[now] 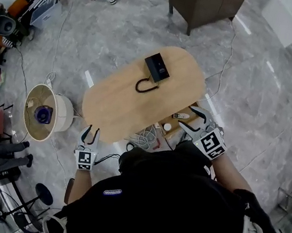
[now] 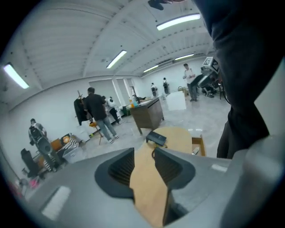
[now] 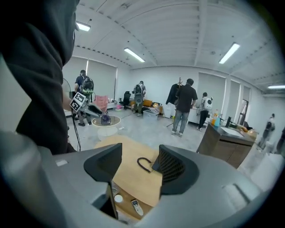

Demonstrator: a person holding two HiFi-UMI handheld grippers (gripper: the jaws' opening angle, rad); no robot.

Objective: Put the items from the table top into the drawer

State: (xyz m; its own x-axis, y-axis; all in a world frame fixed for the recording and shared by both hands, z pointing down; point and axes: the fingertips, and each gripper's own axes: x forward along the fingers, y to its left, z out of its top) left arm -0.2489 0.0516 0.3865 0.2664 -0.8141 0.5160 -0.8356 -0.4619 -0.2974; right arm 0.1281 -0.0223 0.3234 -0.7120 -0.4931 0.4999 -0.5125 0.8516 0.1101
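Lying beyond left gripper's [image 1: 90, 132] and right gripper's [image 1: 186, 117] parted fingers: black box [image 1: 156, 67] on table [image 1: 114, 102].

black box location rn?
Head view, upper centre: the black box sits on the wooden table near its far end, its looped cord just nearer the person.

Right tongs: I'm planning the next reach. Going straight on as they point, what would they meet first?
Probably the tabletop near the black cable; nothing nearer shows in that line, though depth is unclear.
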